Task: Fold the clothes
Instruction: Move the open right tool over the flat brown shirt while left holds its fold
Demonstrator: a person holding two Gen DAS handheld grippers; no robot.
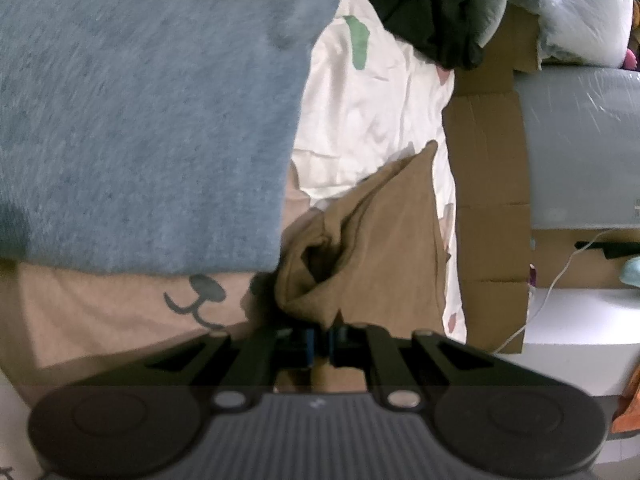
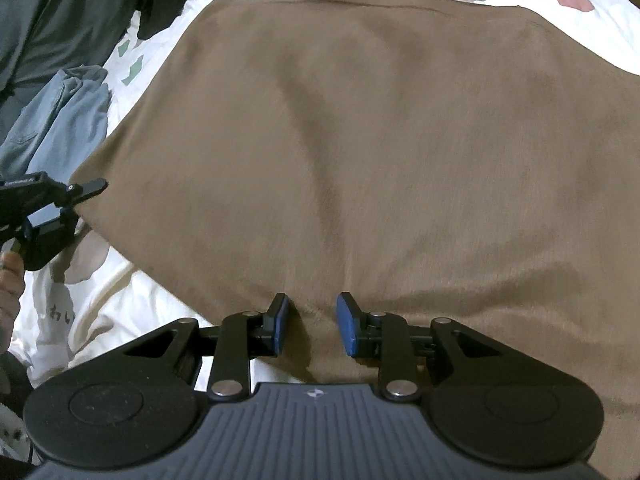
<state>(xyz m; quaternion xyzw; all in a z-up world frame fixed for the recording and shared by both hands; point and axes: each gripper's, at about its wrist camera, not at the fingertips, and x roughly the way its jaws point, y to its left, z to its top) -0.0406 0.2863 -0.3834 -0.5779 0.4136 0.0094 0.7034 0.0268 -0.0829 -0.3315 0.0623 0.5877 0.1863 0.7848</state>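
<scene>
A brown garment (image 2: 380, 140) lies spread over a white printed bed sheet (image 2: 120, 300). My right gripper (image 2: 314, 326) is open, its blue pads (image 2: 346, 322) on either side of a fold at the garment's near edge. My left gripper (image 1: 320, 344) is shut on a bunched corner of the brown garment (image 1: 360, 248). The left gripper also shows in the right wrist view (image 2: 80, 190), at the garment's left corner. A blue fuzzy cloth (image 1: 152, 112) hangs close in front of the left camera and hides the left half of that view.
The white sheet (image 1: 372, 112) carries green, pink and beige prints. Dark clothes (image 1: 432, 12) are piled at its far end. Cardboard boxes (image 1: 488, 208) and a grey surface (image 1: 580, 148) stand at the right. Grey-blue and dark garments (image 2: 56, 120) lie left of the brown one.
</scene>
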